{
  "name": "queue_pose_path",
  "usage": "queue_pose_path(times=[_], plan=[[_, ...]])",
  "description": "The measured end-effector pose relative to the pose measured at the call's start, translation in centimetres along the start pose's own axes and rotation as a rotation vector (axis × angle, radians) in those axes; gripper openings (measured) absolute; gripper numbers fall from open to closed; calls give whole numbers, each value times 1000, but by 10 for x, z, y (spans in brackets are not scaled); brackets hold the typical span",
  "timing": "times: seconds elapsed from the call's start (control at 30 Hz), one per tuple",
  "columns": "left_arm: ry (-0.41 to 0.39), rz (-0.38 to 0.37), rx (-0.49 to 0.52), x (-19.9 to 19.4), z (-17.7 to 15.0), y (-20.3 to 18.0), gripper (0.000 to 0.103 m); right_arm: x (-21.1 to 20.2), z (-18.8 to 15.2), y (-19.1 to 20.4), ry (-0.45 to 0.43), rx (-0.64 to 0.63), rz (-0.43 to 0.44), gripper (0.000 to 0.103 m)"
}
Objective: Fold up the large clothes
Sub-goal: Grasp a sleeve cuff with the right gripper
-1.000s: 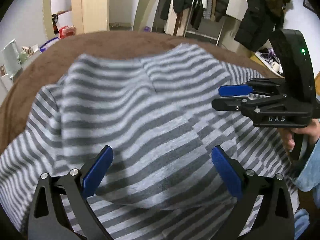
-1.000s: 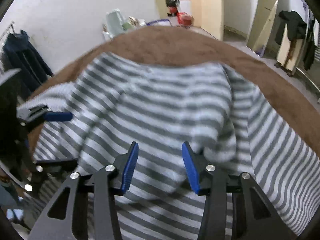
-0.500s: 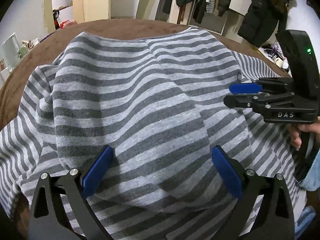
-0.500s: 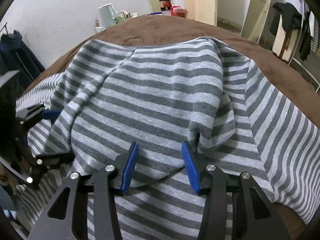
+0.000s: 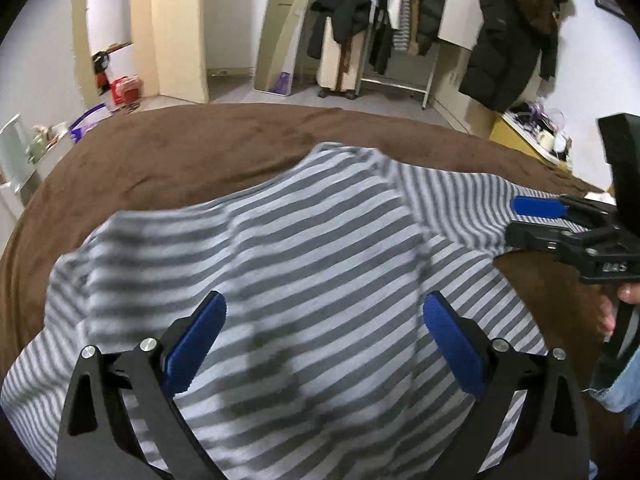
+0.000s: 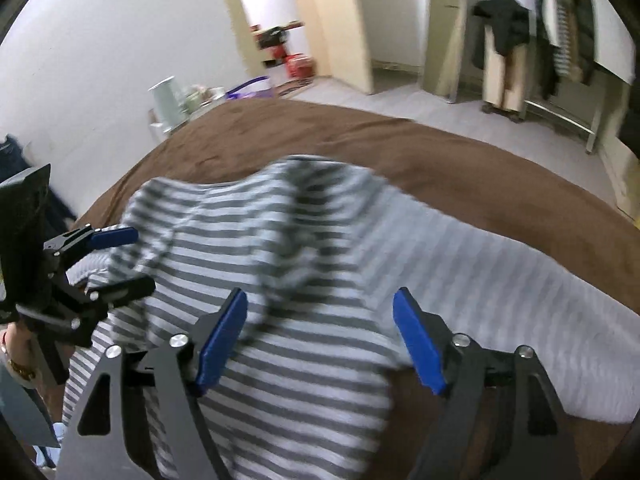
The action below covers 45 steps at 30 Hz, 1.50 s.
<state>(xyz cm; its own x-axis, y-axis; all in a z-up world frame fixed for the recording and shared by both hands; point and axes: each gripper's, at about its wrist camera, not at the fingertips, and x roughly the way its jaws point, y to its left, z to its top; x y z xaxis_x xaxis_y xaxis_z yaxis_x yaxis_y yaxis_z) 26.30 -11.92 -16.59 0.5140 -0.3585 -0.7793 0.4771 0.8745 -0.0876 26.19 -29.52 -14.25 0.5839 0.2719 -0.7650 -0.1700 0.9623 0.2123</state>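
Since half a second back we see the right gripper (image 6: 320, 344) spread from a narrow gap to a wide one; its jaws are opening, with the striped garment (image 5: 288, 280) lying beneath and ahead of the pads, not pinched. Our left gripper (image 5: 322, 344) has drawn back and hangs spread wide over the cloth, gripping nothing.

Looking along the left tool, we see the garment bunched in a fold on the brown blanket (image 5: 200, 140), and the right tool side-on off to that tool's right, held by a hand (image 5: 624, 300). Only the right view shows a paler, blurred stretch of cloth (image 6: 500, 272) spread to that tool's right. Far beyond both tools stands a clothes rack (image 5: 400, 40), and a dark coat (image 5: 516, 36) hangs on the wall.
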Motion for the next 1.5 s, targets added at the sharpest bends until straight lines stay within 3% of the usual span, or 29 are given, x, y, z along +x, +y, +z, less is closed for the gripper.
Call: queue_pose_path(times=[0.27, 0.37, 0.5, 0.63, 0.83, 1.07, 1.27, 1.4, 1.5], plan=[[24, -71, 71, 44, 18, -64, 96, -48, -44, -88, -4, 154, -151, 77], [40, -103, 103, 63, 22, -95, 96, -71, -68, -128, -35, 267, -204, 77], [63, -43, 176, 96, 23, -122, 97, -95, -95, -170, -65, 359, -281, 77], [64, -34, 145, 110, 23, -120, 97, -109, -117, -201, -82, 436, -333, 77], [69, -6, 183, 120, 21, -123, 97, -123, -144, -241, -111, 562, -393, 77], [58, -11, 165, 121, 21, -124, 97, -133, -162, -295, -191, 749, -411, 77], [71, -42, 161, 120, 21, -120, 97, -132, -170, -325, -177, 831, -524, 77], [76, -49, 161, 120, 22, -118, 97, -138, -184, -349, -226, 917, -545, 77], [74, -59, 165, 119, 20, -115, 97, -132, -185, -367, -242, 945, -556, 70]])
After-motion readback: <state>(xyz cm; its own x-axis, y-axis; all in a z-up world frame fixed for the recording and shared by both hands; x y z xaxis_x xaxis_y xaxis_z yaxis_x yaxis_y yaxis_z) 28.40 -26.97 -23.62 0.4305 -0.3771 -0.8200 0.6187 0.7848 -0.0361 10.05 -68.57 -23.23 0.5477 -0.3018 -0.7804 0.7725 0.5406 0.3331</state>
